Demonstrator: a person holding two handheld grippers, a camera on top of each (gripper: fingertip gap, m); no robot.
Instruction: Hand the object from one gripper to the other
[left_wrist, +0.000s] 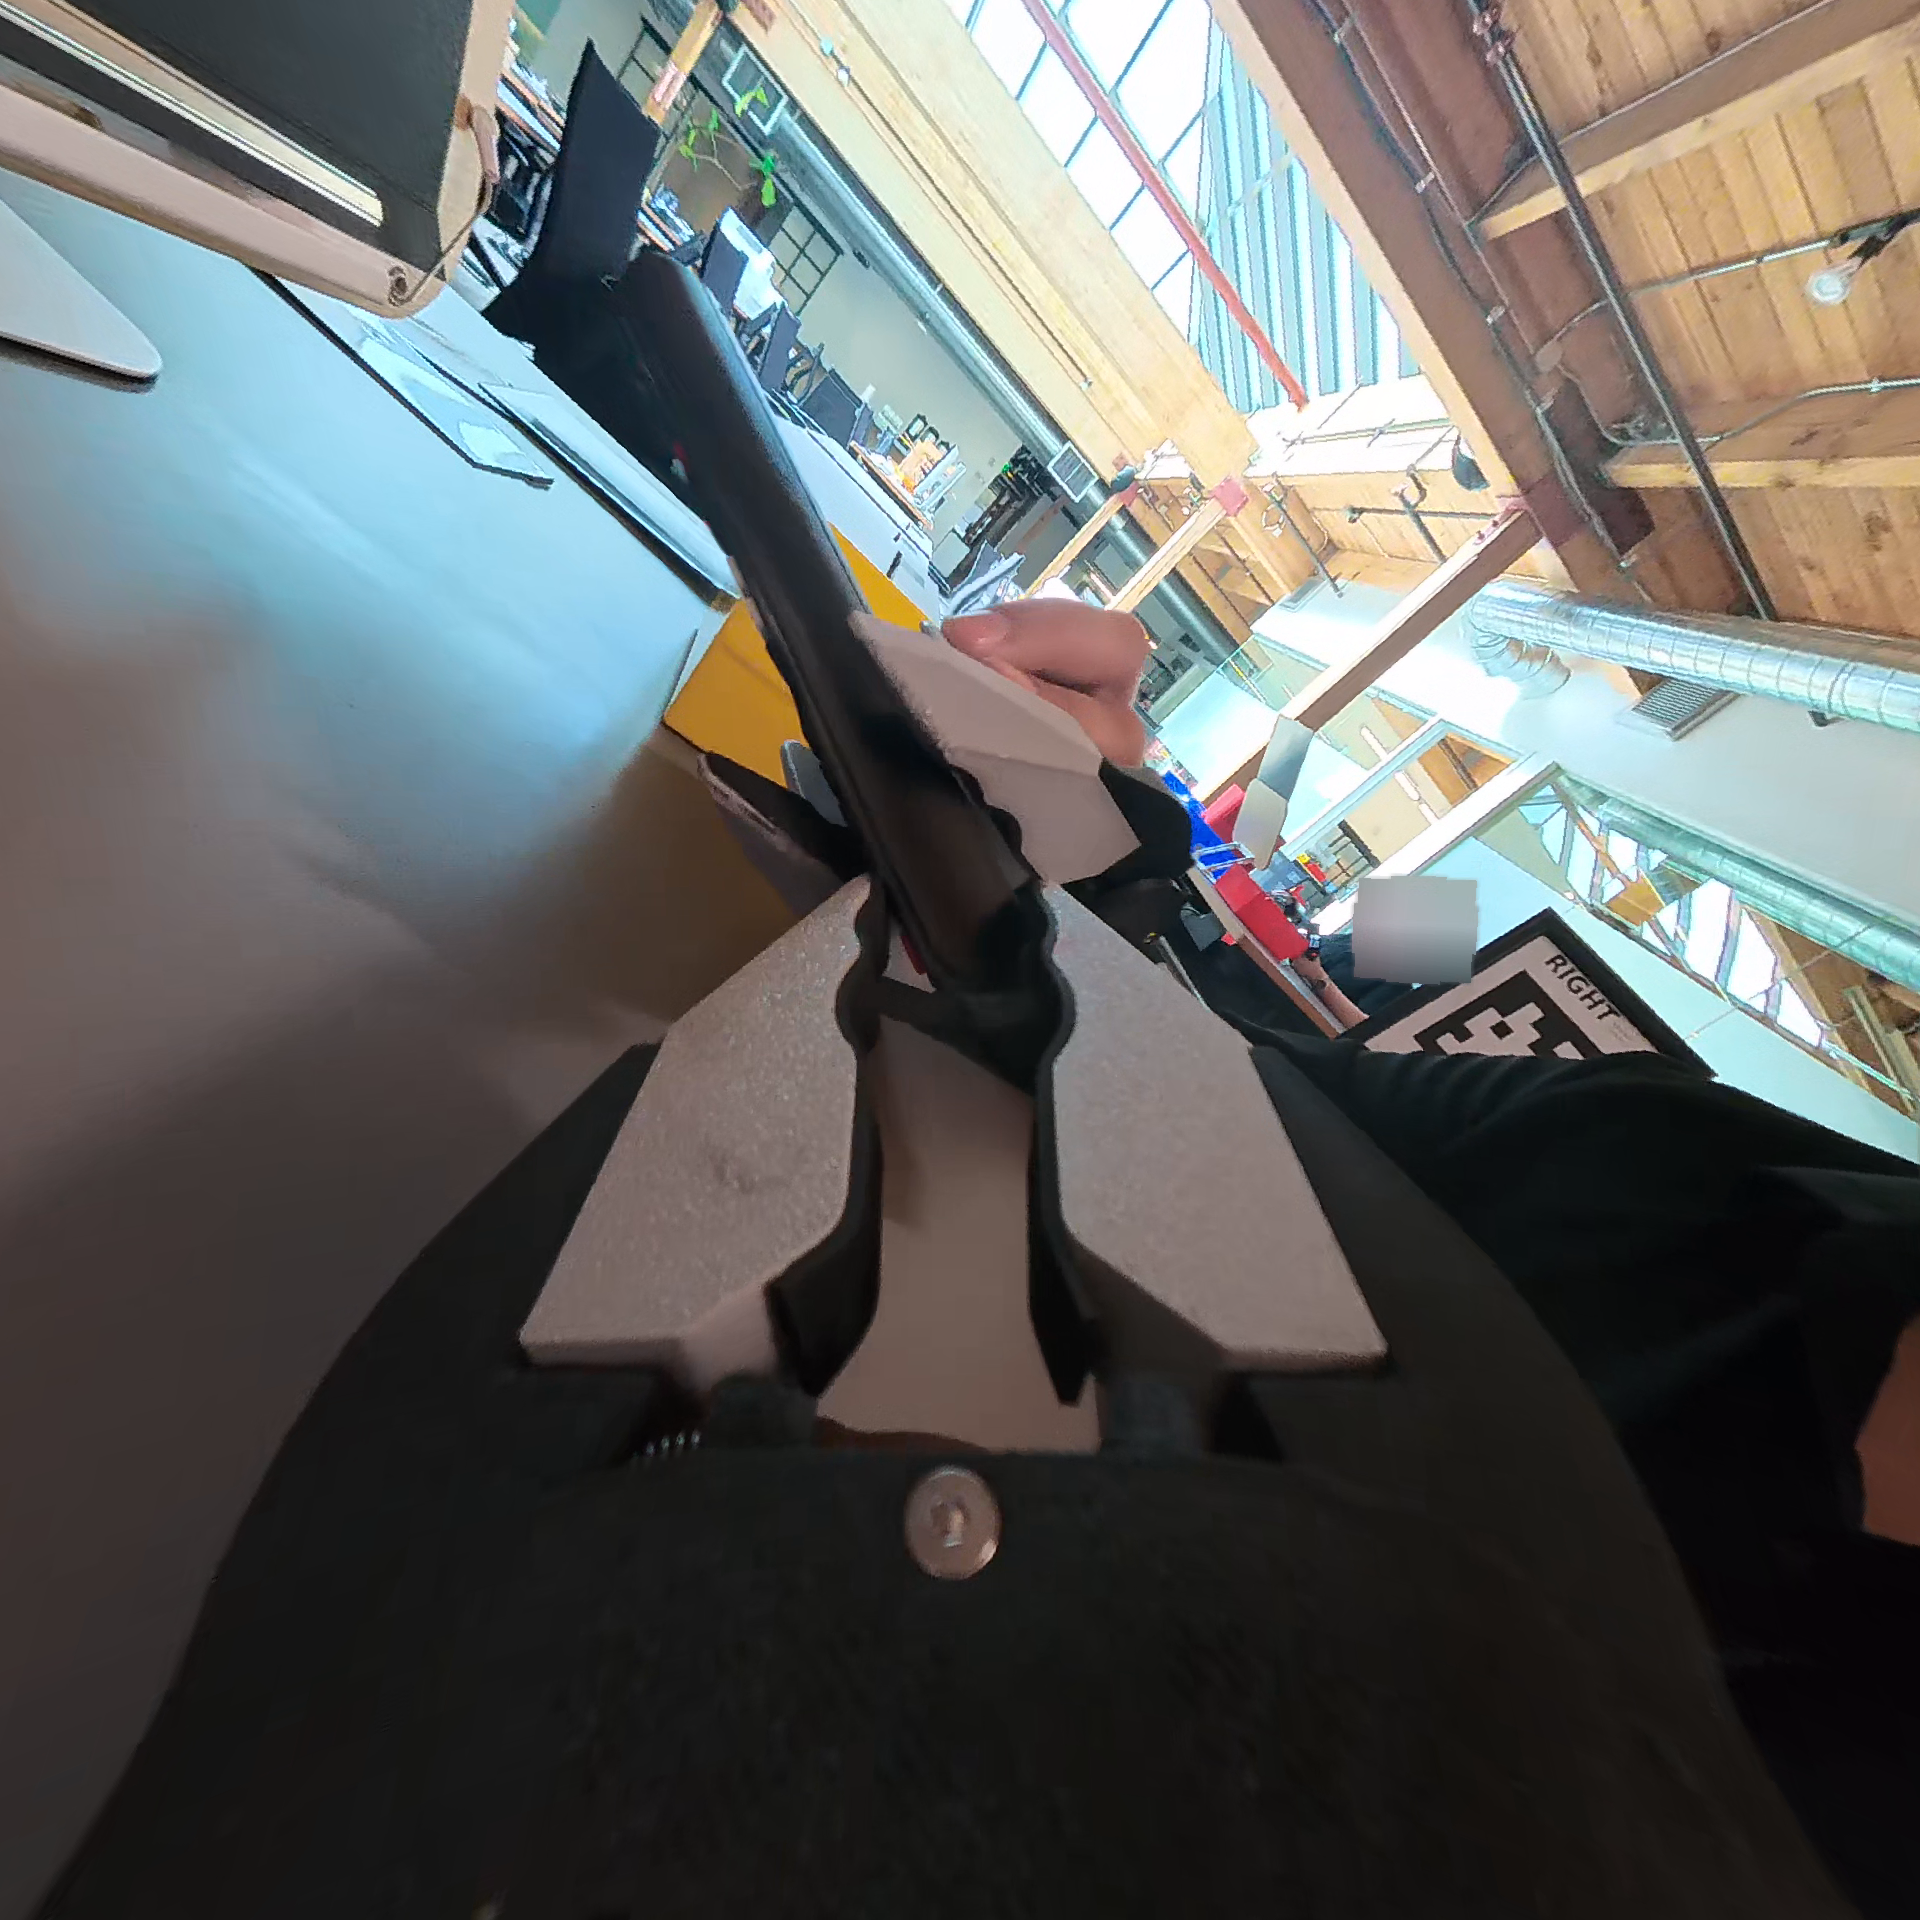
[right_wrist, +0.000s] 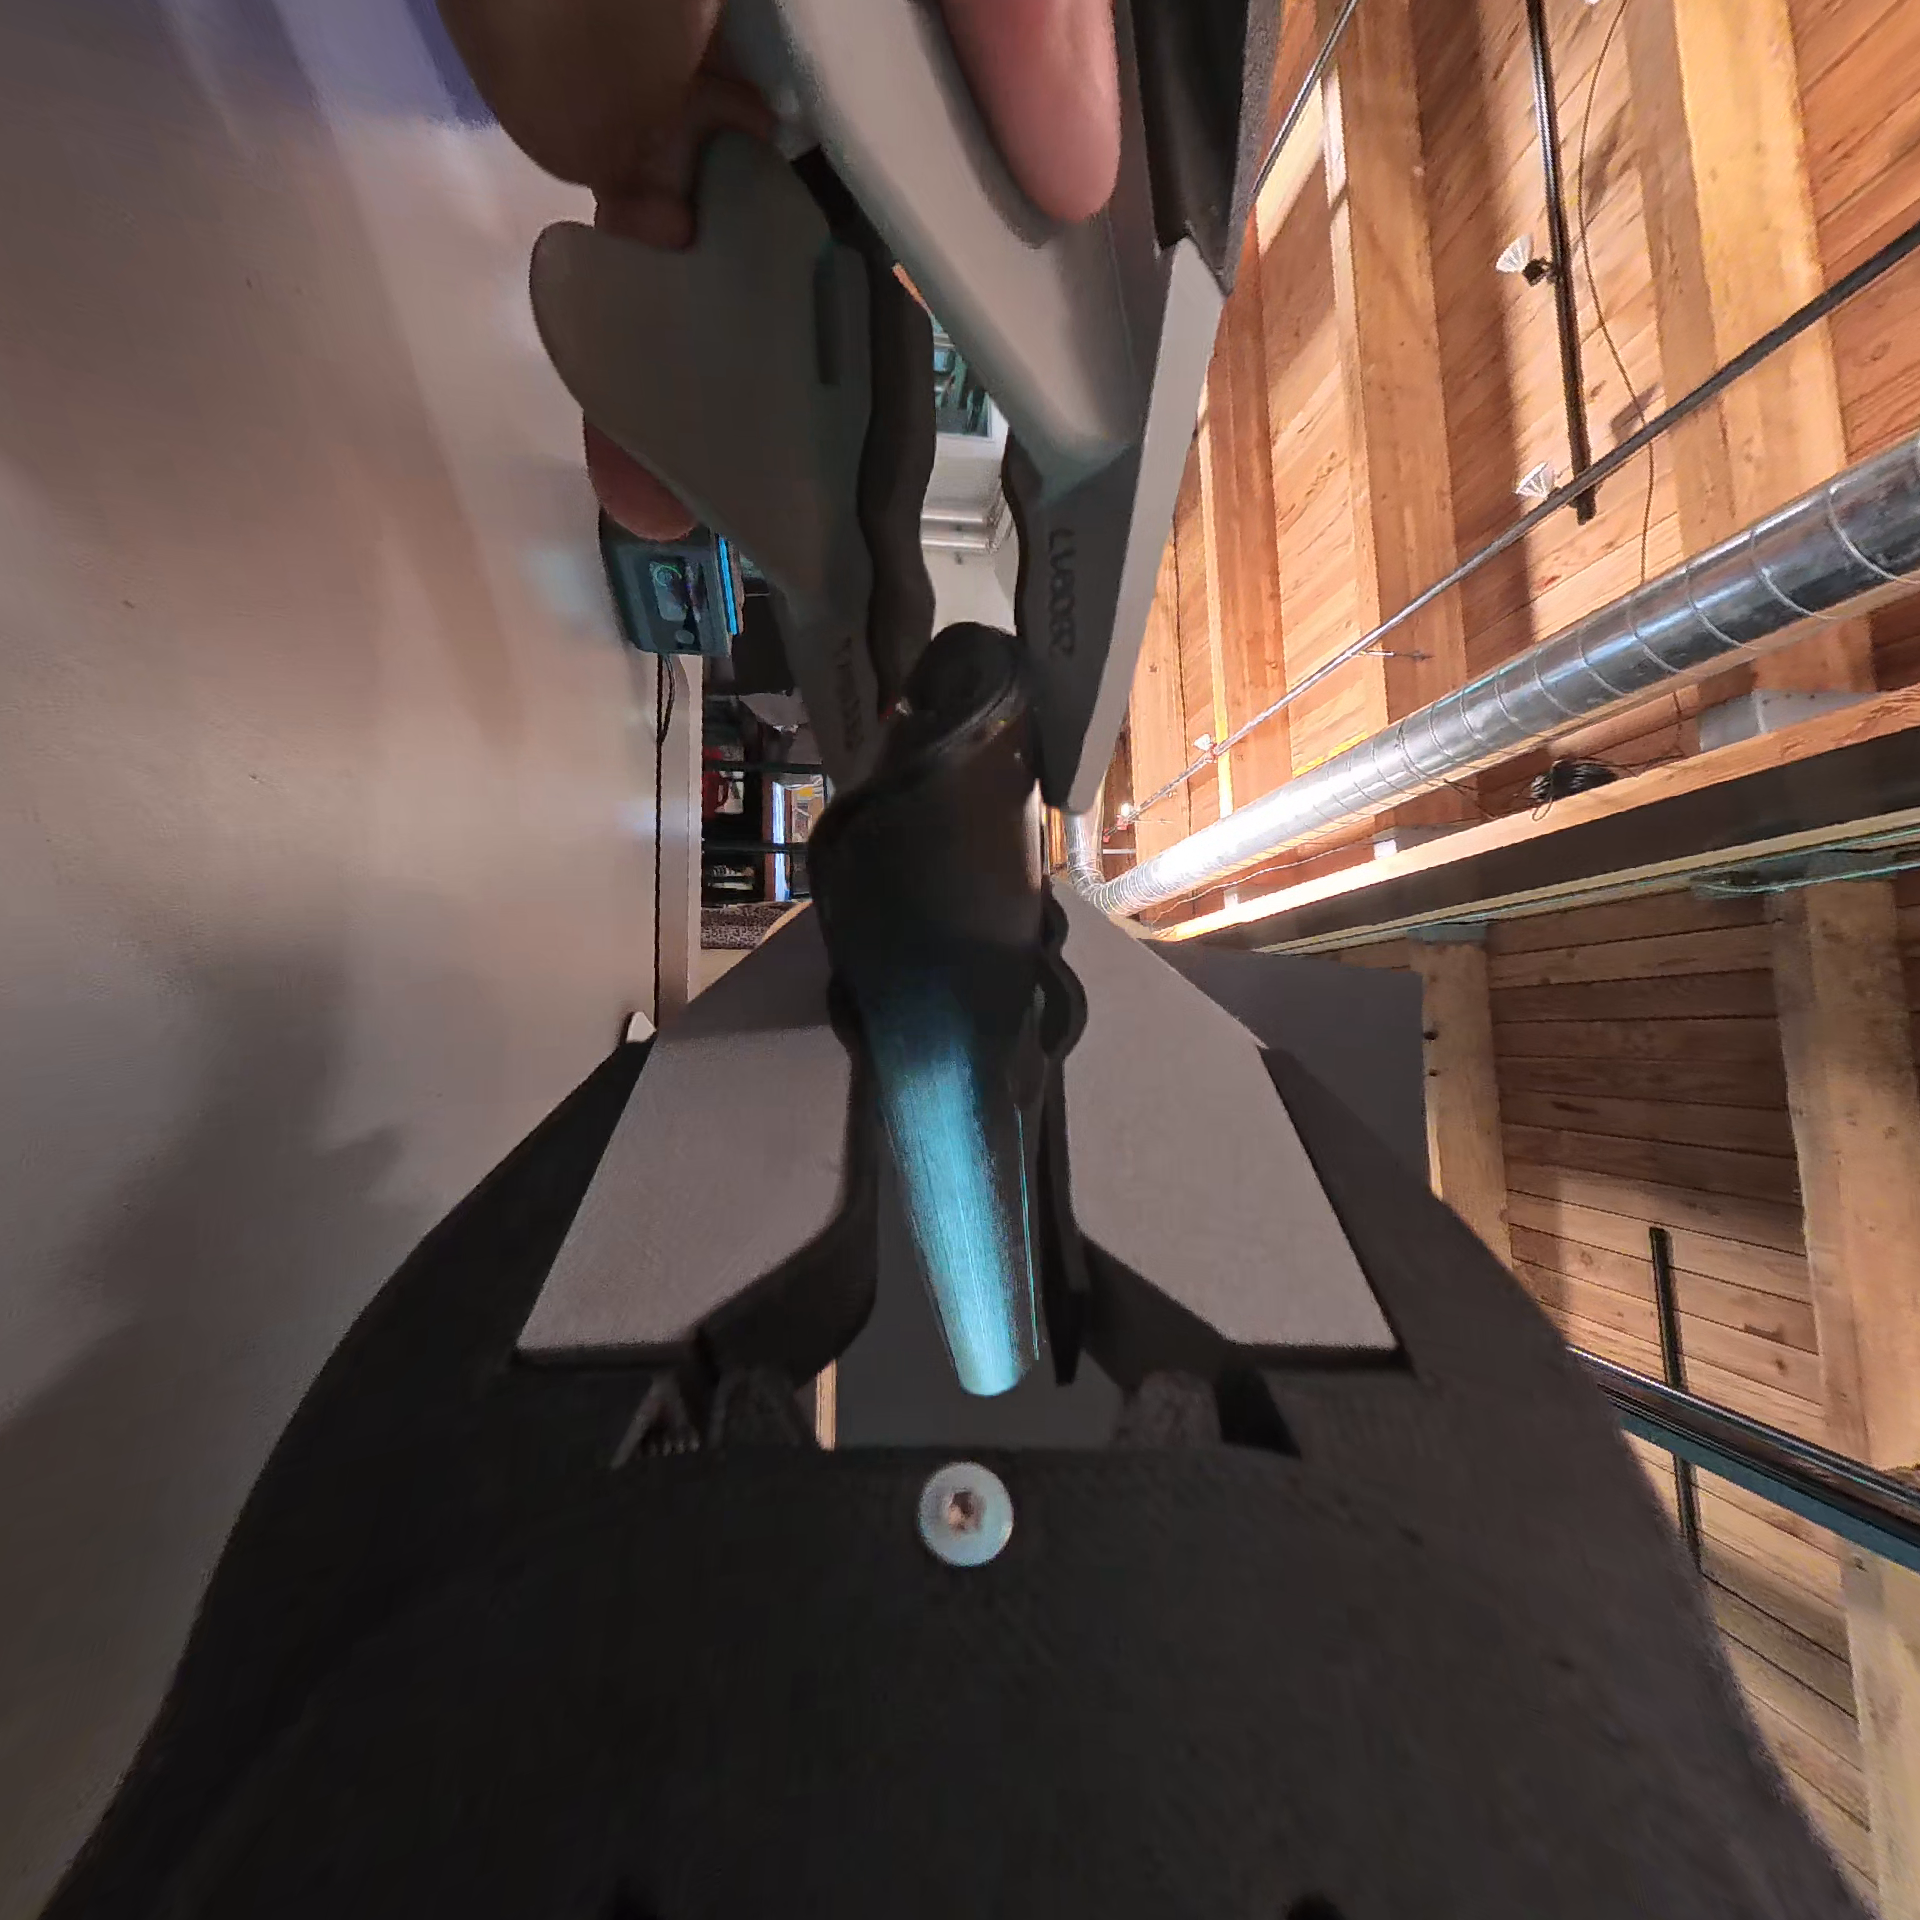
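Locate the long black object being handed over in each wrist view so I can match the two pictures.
Left wrist view: the black object rises from the left gripper at centre toward upper left; the right gripper clamps its middle.
Right wrist view: it runs up the centre, between both grippers' fingers.
Shared landmark: the silver ceiling duct.

Left gripper (left_wrist: 951, 961) tilted upward, jaws pinched nearly together. Right gripper (right_wrist: 951, 935) closed tight too, meeting it tip to tip, a hand (left_wrist: 1060, 665) wrapped round its body.
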